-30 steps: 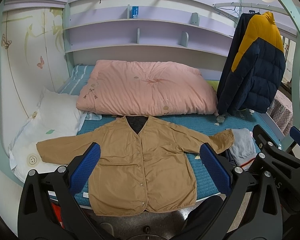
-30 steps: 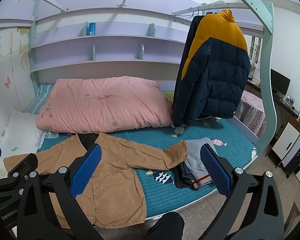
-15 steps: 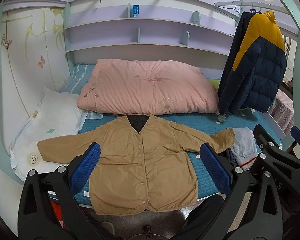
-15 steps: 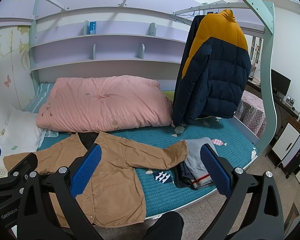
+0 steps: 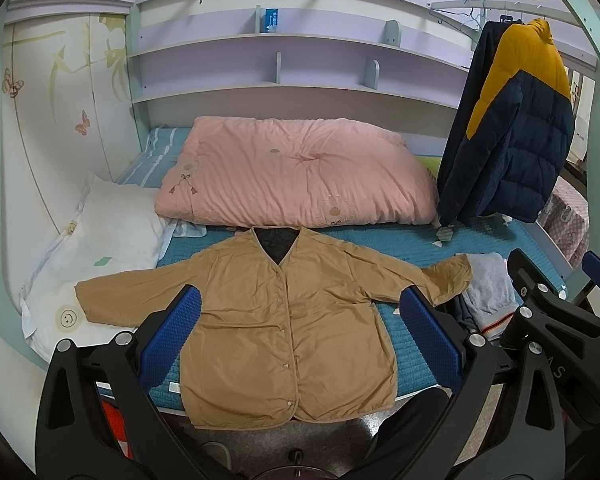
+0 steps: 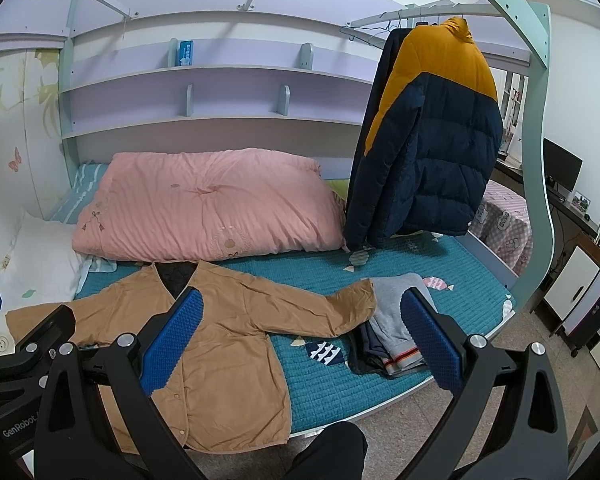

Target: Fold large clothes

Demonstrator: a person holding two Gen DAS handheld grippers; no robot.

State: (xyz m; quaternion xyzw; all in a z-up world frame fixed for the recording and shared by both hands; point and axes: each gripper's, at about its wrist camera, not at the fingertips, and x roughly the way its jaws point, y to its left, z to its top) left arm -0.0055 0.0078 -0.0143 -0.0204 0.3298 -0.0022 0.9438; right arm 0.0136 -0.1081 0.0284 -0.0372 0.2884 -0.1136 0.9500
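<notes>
Nearby, grey folded clothes [image 6: 396, 316] under tan jacket [image 5: 288, 320] sleeve, pink quilt [image 5: 296, 172] behind

pink quilt [image 5: 296, 172], white pillow [image 5: 112, 228], hanging navy-yellow puffer jacket [image 5: 516, 128]

A home bedroom: bed [image 5: 480, 240] with pink quilt [image 5: 296, 176], pillow [image 5: 116, 224], wall shelves [image 5: 260, 64].

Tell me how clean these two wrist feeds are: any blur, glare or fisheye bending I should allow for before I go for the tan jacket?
Left wrist view: sharp, evenly lit, no glare; the tan jacket sits near centre and little warped, while the shelves bow and the corners go black. Right wrist view: equally sharp, soft shadows only; the bed frame post curves strongly, and the jacket lies low and left, partly behind the gripper fingers.
</notes>
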